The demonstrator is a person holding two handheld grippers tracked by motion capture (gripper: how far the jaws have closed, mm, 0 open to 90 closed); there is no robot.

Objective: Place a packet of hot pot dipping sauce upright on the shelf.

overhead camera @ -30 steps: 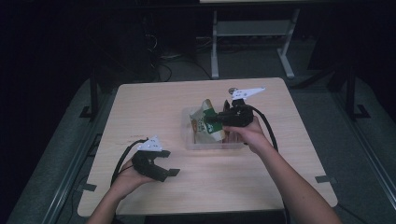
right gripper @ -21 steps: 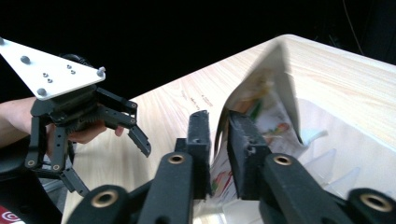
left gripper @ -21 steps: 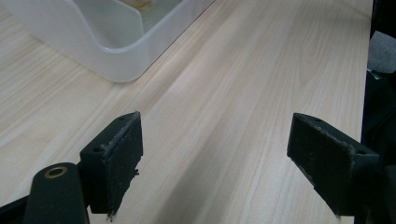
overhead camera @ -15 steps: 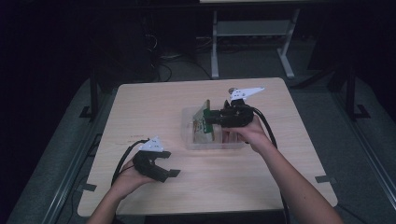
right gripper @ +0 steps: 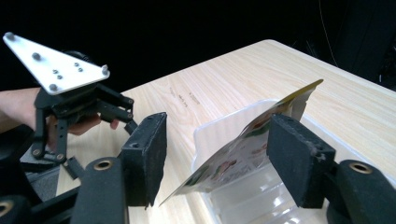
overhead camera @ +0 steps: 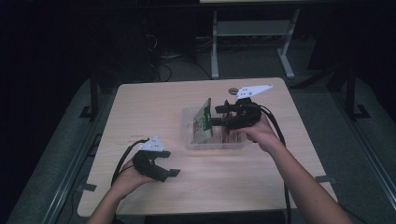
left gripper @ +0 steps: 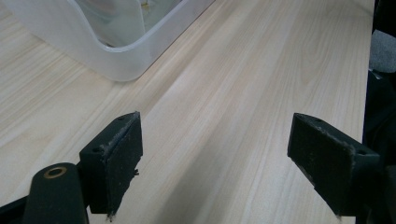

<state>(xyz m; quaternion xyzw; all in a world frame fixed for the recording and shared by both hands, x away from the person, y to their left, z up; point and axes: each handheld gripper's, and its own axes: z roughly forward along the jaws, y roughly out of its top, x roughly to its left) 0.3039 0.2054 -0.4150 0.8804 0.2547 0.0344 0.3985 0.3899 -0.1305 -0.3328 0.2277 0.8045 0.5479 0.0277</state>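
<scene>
Nearest, the left claw (overhead camera: 164, 171) is rested on the counter (overhead camera: 154, 107), spread wide around bare wood. Farther off, the right claw (overhead camera: 215, 115) is held over the clear plastic bin (overhead camera: 189, 140), its jaws just opened. Between them a printed packet (right gripper: 243, 147) is propped on edge in the bin, touching the right-hand pad; no squeeze is seen.

My 2 grippers are black, the left gripper (overhead camera: 161, 169) and the right gripper (overhead camera: 217, 116) alike, each topped with a pale grey plate. My fingers (right gripper: 146, 156) carry matte black pads. The packet (right gripper: 243, 147) is green with a yellow edge and small red and white printed patches. The bin (right gripper: 224, 122) is clear, frosted white. The tabletop (overhead camera: 154, 109) is light wood grain.
</scene>
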